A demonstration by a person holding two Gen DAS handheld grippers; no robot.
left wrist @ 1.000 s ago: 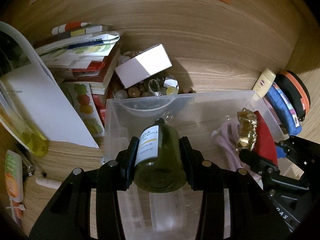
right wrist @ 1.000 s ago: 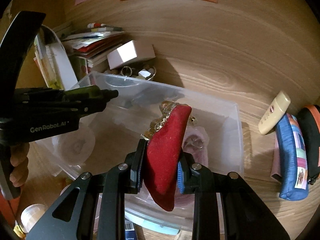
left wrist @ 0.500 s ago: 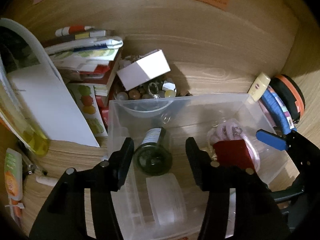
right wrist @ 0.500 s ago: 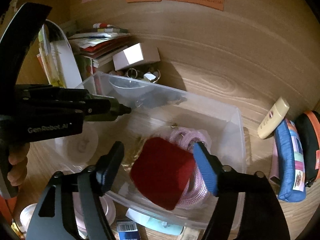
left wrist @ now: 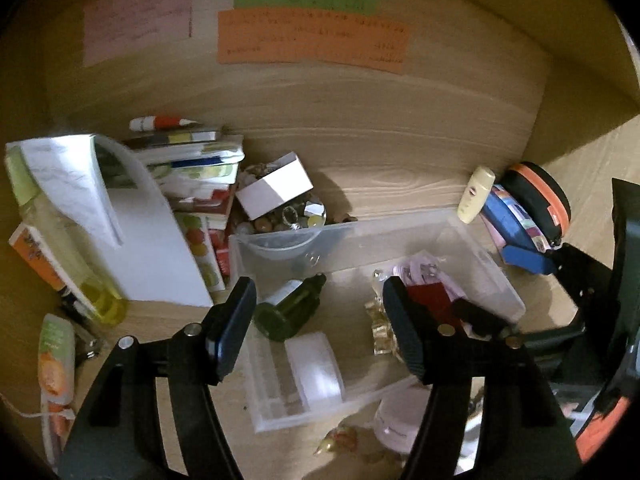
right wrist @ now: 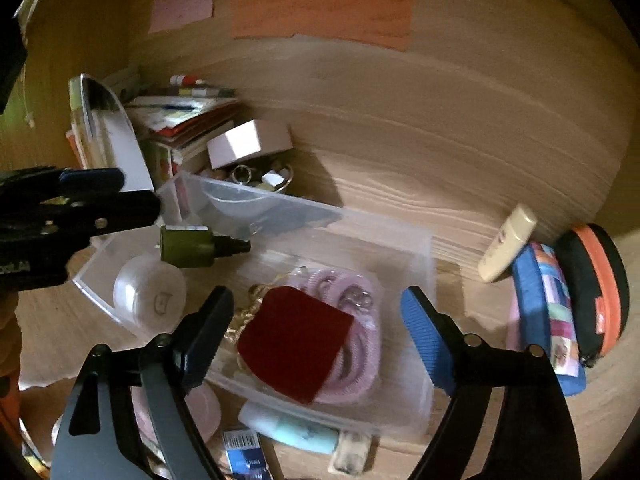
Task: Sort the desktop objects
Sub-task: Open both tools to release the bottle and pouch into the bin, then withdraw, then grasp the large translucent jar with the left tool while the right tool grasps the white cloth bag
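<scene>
A clear plastic bin [left wrist: 400, 222] sits on the wooden desk. A dark green bottle [left wrist: 288, 312] lies on its side in the bin's left half, and the right wrist view shows the green bottle [right wrist: 188, 246] too. My left gripper [left wrist: 320, 324] hovers above it, jaws opening, pads clear of the bottle. A red velvet pouch [right wrist: 296, 340] rests on a pink coiled cord [right wrist: 360, 320] in the bin's right half. My right gripper [right wrist: 316, 320] is above the pouch, jaws opening, touching nothing. The left gripper [right wrist: 80, 208] shows at the left edge there.
A stack of books and papers [left wrist: 192, 168], a white box [left wrist: 276, 188] and a bowl of trinkets crowd the back left. A cream tube [right wrist: 508, 244], blue pouch [right wrist: 548, 312] and orange-black case [right wrist: 596, 288] lie to the right. A round white container [right wrist: 150, 292] sits in the bin.
The left gripper let go of the green bottle and the right let go of the red pouch; both now lie in the bin. Both grippers opened wide and drew back upward.
</scene>
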